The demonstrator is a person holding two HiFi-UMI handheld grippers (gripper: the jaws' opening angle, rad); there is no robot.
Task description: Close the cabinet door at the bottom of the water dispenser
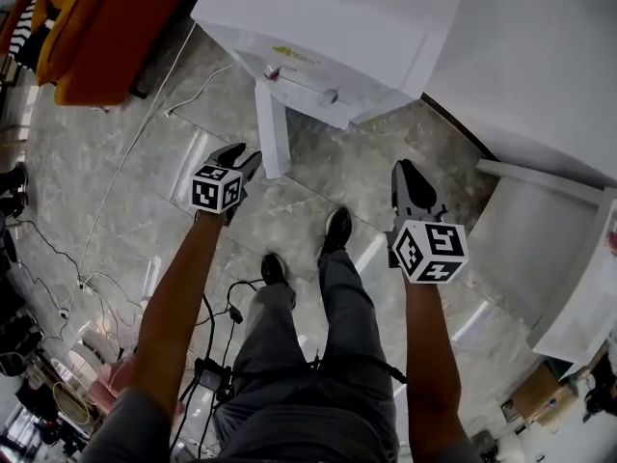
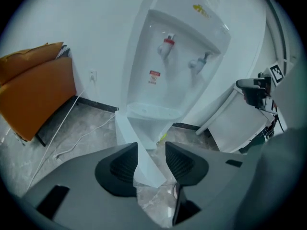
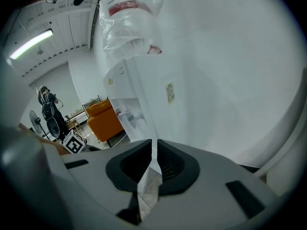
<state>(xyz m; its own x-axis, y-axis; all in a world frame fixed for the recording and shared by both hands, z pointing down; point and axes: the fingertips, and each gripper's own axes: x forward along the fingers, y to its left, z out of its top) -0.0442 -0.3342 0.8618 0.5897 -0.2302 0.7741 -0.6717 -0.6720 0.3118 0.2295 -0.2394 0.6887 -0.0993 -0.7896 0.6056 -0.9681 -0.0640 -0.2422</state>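
Note:
The white water dispenser (image 1: 328, 37) stands against the wall ahead of me. Its bottom cabinet door (image 1: 272, 128) is swung open and sticks out over the floor toward me, edge-on in the head view. My left gripper (image 1: 245, 160) hovers just left of the door's free end, jaws open. In the left gripper view the door (image 2: 124, 131) runs from the dispenser (image 2: 177, 56) down into the gap of that gripper (image 2: 151, 150), and the pads do not press on it. My right gripper (image 1: 408, 174) hangs to the door's right, shut and empty, also shown as the right gripper (image 3: 154, 145).
An orange sofa (image 1: 106, 27) stands at the left with a white cable (image 1: 145, 133) trailing over the marble floor. A white cabinet (image 1: 559, 249) sits at the right. My feet (image 1: 337, 228) are just short of the door. Black cables (image 1: 217, 307) lie behind.

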